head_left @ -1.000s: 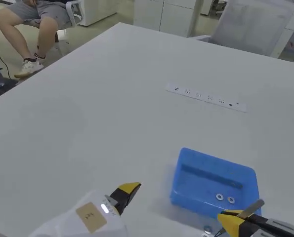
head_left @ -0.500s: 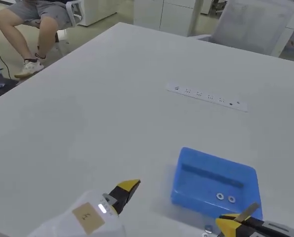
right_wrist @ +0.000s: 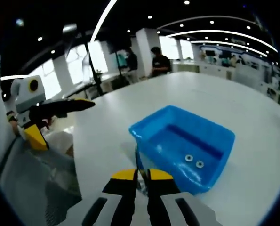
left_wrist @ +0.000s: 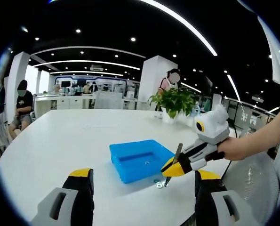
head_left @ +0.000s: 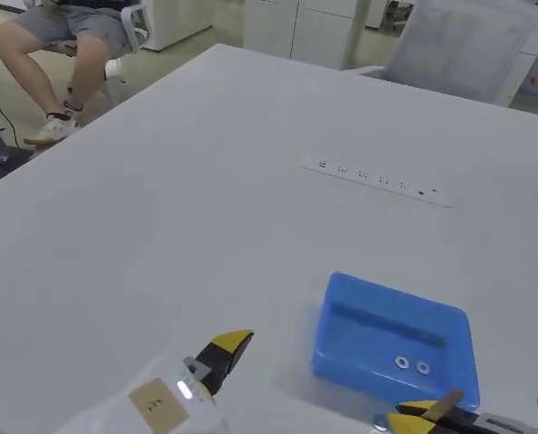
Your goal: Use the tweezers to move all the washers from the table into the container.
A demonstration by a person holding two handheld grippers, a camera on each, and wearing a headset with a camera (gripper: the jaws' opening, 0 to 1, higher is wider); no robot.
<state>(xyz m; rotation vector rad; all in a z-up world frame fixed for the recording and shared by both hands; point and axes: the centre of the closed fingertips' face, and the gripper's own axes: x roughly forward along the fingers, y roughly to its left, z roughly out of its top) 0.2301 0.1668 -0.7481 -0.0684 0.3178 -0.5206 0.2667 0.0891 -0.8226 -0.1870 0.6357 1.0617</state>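
Lowered since a moment ago with right gripper (head_left: pixel 422 418) clamped on tweezers (left_wrist: pixel 177 154), tips by loose washers (left_wrist: pixel 159 184) on the bench (head_left: pixel 205 181) beside blue container (head_left: pixel 391 325) holding two washers (head_left: pixel 411 364); left gripper (head_left: pixel 232 344) apart; next pick probably starting.

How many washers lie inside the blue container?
2: a first washer and a second washer side by side on the floor of the blue container, by its near wall; none seems hidden.

Bright, even light from ceiling strips (left_wrist: pixel 182 21) casts faint soft shadows on the white table (head_left: pixel 205 181); both gripper views curve strongly at the edges, with slight blur low in the head view.
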